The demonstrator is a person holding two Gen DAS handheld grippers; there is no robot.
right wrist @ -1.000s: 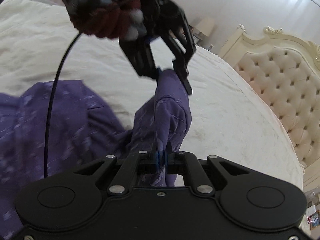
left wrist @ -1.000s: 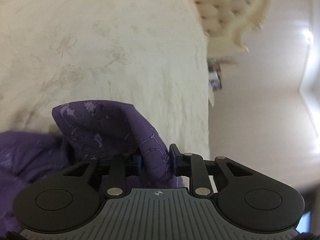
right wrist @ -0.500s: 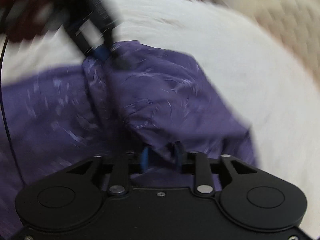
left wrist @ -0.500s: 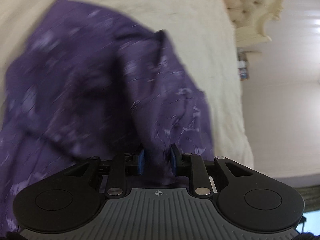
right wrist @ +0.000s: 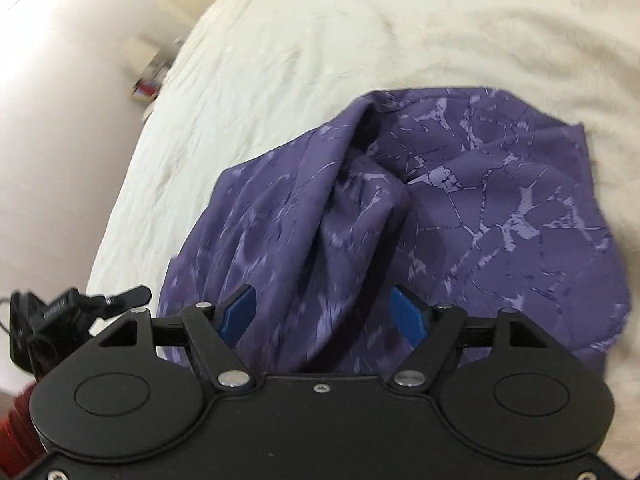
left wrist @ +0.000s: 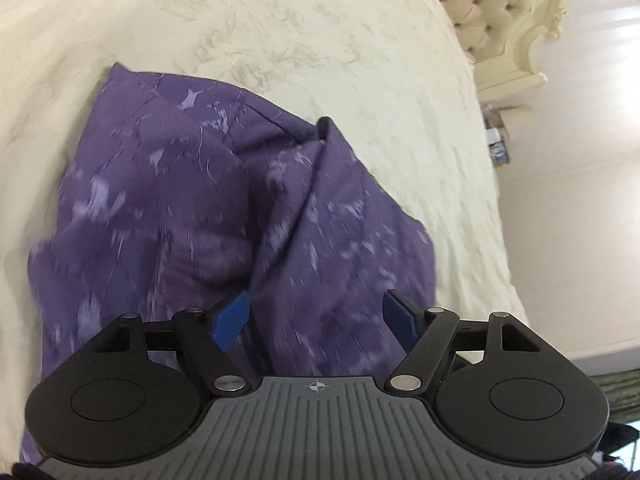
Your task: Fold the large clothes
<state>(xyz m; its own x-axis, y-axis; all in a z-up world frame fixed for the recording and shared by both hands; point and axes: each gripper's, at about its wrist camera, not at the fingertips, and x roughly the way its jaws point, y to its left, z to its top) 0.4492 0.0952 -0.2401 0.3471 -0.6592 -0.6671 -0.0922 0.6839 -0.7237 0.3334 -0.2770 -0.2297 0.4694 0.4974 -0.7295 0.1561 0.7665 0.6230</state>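
A purple garment with a pale crackle print (left wrist: 192,208) lies bunched and partly folded on the cream bedspread (left wrist: 280,32). It also shows in the right wrist view (right wrist: 480,208). My left gripper (left wrist: 316,320) is open just above the garment's near part, its blue pads apart with loose cloth under the gap. My right gripper (right wrist: 324,312) is open as well, over a raised ridge of the cloth. Neither grips the cloth. The left gripper also shows at the lower left of the right wrist view (right wrist: 76,312).
The tufted cream headboard (left wrist: 508,12) stands at the far right. The bed's edge (left wrist: 500,216) drops to a pale floor (left wrist: 568,208) on the right. Small items (right wrist: 148,84) sit beside the bed in the right wrist view.
Both grippers held the garment raised a second ago. They swung it down onto the bed, then both opened and let it go.
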